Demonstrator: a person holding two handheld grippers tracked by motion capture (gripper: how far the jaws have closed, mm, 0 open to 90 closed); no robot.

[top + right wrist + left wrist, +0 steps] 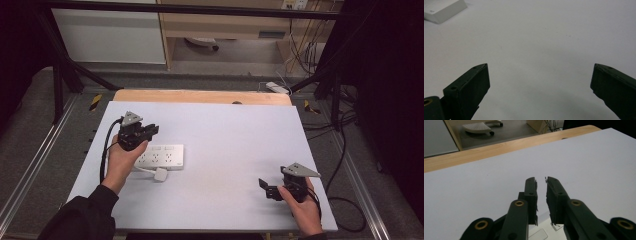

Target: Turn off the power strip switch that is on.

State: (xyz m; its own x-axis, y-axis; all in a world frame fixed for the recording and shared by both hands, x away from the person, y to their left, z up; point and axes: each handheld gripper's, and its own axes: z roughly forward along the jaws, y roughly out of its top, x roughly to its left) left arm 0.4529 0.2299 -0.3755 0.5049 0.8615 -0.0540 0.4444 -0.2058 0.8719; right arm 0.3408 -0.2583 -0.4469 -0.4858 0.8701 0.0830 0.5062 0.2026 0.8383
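Observation:
A white power strip [161,155] lies flat on the left half of the white table top [225,135]. A white plug [161,174] on a short cable rests against its front edge. My left gripper [153,130] hovers over the strip's left end, held in a hand. In the left gripper view its jaws [541,180] stand almost together with nothing between them, and a bit of the strip [541,233] shows below. My right gripper [265,187] sits near the front right of the table. It [540,66] is wide open over bare surface, with a corner of the strip [442,10] far off.
A wooden strip [200,96] borders the table's far edge. Beyond it are a cabinet [225,22] and loose cables [305,50] on the floor. Black frame bars [60,75] stand at both sides. Both forearms come in from the front edge.

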